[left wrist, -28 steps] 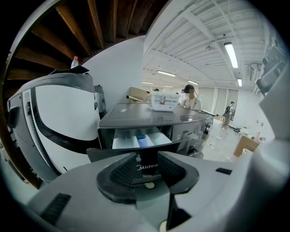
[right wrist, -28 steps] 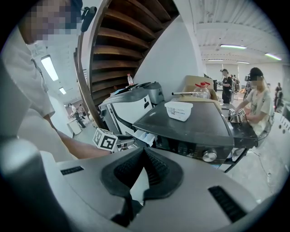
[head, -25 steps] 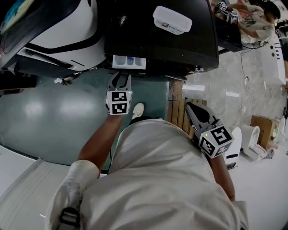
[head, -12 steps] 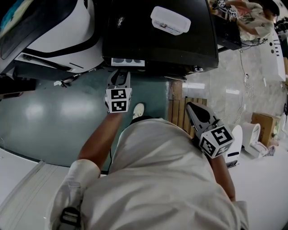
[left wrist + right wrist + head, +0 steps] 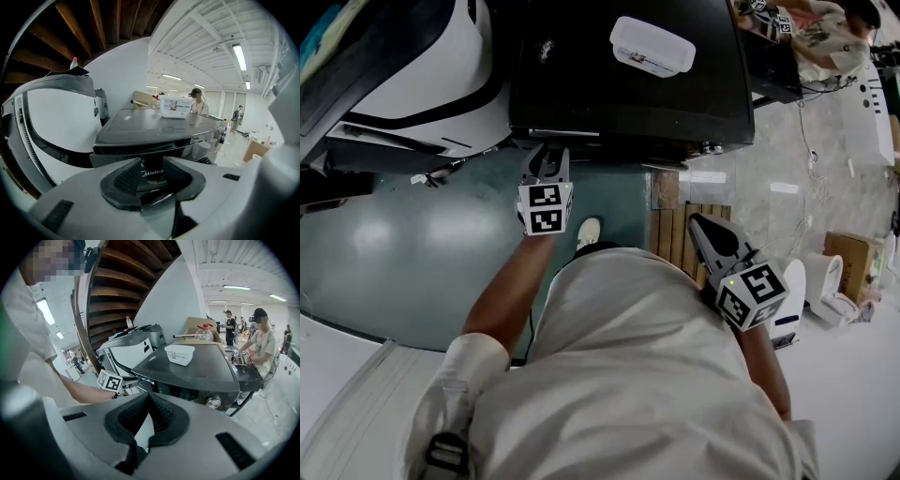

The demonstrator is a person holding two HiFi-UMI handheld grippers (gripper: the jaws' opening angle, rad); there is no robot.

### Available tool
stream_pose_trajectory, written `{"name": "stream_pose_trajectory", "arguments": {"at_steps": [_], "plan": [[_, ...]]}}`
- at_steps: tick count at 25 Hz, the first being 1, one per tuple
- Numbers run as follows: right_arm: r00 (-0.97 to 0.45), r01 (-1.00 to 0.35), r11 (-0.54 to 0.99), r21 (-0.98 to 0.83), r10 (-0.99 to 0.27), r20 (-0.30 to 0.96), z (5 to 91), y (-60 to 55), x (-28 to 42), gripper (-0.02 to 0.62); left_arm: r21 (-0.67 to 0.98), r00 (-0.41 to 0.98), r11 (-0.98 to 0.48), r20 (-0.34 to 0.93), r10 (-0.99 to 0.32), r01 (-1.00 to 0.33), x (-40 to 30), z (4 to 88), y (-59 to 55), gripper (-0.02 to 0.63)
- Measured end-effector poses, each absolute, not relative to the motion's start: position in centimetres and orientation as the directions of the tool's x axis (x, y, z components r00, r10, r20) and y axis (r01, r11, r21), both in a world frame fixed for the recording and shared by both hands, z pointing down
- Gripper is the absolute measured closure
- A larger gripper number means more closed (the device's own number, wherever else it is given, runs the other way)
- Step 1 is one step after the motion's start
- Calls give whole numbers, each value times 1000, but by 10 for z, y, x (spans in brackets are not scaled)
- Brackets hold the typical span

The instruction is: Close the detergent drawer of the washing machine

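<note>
Right gripper [image 5: 697,222] hangs back by the person's hip, over the wooden slats [image 5: 673,234]. Its jaws are drawn together to a point and there's nothing in them. A shoe [image 5: 588,230] shows below on the green floor [image 5: 412,225].

Further out is the left gripper [image 5: 547,156], arm stretched forward, nose right up at the washer [image 5: 628,94]. Its jaws stand well apart, pads either side of a gap, clamped on nothing. In the left gripper view the drawer [image 5: 151,174] fills that gap, with the brand name square in the middle. The tips are at the drawer's front, though I can't tell whether they actually touch it.

The drawer is in its slot at the washer's top left corner. From above only a thin pale line of it shows along the front edge.

On the dark lid sits a clear box [image 5: 652,44]. To the left is a white machine [image 5: 441,66]. Beyond the washer's far right corner, another person [image 5: 825,37] sits at a table.
</note>
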State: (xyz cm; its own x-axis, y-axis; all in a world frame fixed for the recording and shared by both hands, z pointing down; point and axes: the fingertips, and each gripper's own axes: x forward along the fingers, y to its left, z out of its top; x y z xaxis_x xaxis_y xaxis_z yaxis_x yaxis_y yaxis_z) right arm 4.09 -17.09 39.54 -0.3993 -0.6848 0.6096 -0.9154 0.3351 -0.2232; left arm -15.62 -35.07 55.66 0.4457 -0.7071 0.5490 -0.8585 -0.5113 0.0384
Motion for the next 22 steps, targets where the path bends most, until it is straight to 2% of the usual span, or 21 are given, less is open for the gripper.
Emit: {"name": "stream_pose_trajectory", "arguments": {"at_steps": [22], "plan": [[-383, -923, 316, -220, -688, 617, 400, -195, 44, 592, 61, 452, -504, 544, -707, -862, -152, 557, -369, 477]]}}
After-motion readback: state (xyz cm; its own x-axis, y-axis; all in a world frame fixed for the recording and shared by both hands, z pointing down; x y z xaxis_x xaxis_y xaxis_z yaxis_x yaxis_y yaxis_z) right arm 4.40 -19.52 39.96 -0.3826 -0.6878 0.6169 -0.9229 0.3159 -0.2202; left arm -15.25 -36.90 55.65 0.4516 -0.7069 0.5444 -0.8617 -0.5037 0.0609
